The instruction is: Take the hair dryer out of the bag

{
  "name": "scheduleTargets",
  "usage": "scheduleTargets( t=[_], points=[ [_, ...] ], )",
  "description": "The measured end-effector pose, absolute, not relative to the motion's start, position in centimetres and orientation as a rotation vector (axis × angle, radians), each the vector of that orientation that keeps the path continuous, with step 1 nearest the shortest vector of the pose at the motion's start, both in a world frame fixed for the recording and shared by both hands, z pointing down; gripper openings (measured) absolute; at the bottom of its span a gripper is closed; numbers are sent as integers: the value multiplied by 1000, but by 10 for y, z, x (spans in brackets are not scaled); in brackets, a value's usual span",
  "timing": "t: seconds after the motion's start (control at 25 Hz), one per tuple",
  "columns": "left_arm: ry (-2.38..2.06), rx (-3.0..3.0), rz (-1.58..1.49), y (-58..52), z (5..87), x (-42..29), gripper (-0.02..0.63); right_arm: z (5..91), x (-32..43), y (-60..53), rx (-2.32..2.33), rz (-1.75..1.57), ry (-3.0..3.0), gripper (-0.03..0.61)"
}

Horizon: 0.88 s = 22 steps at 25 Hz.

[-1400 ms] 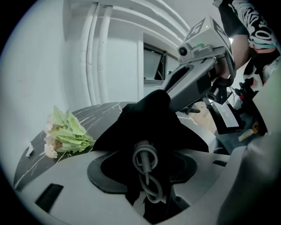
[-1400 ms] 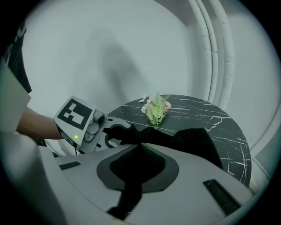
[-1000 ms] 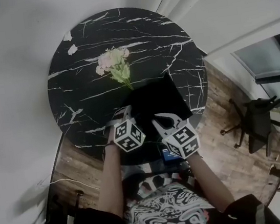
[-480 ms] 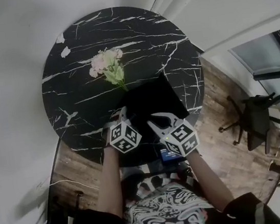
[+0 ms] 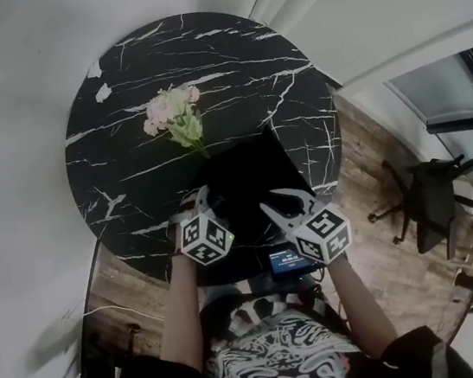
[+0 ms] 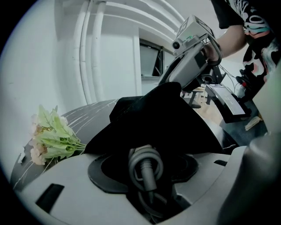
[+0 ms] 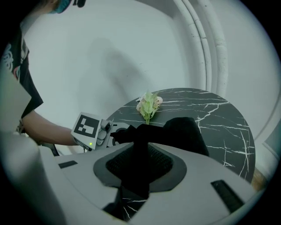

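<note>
The person is standing over a round black marble table (image 5: 119,95), working a gripper in each hand at its near edge. A black bag (image 5: 247,173) is lying there, just on the person's side of a small bunch of pale flowers (image 5: 172,116), which is sitting apart from it towards the middle of the top.

The left gripper (image 5: 202,197) is reaching into the bag's near left side. Seen along its jaws, a grey cord (image 6: 145,165) wound in loops is poking out of the black cloth; it looks to be the hair dryer's, though the rest of the dryer is hiding inside the bag. The jaws are standing wide and closing on that bundle, with a pad against either side of it.

The right gripper (image 5: 277,203) is working at the bag's near right corner. Its jaws have just been easing apart, and a narrow fold of the bag's cloth is running up through the slim gap between them, draping over the pads rather than being pinched.

A small device with a lit blue screen (image 5: 289,261) is sitting at the table's near rim between the two arms. A dark office chair (image 5: 430,200) is standing on the wooden floor off to the right, well away from the table.
</note>
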<state>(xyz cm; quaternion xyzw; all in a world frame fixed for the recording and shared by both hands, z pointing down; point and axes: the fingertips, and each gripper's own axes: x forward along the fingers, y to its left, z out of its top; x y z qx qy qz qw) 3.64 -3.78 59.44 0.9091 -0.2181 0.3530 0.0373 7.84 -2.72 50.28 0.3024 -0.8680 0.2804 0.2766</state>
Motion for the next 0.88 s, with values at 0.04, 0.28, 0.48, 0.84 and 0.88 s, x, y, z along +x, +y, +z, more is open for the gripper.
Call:
scheduleTargets(
  t=[0.04, 0.28, 0.48, 0.84, 0.88],
  points=[
    [-669, 2790, 1083, -38, 595, 37, 239, 502, 84, -32, 838, 784, -2336, 57],
    [-671, 2797, 1083, -37, 596, 36, 238, 506, 126, -67, 1013, 793, -2301, 78],
    [-681, 2798, 1092, -38, 595, 35, 238, 514, 146, -85, 1087, 780, -2255, 124],
    [-680, 2800, 1094, -37, 594, 35, 238, 537, 159, -96, 1129, 914, -2210, 183],
    [-680, 2801, 1094, -37, 594, 35, 238, 538, 160, -99, 1143, 953, -2215, 188]
  ],
)
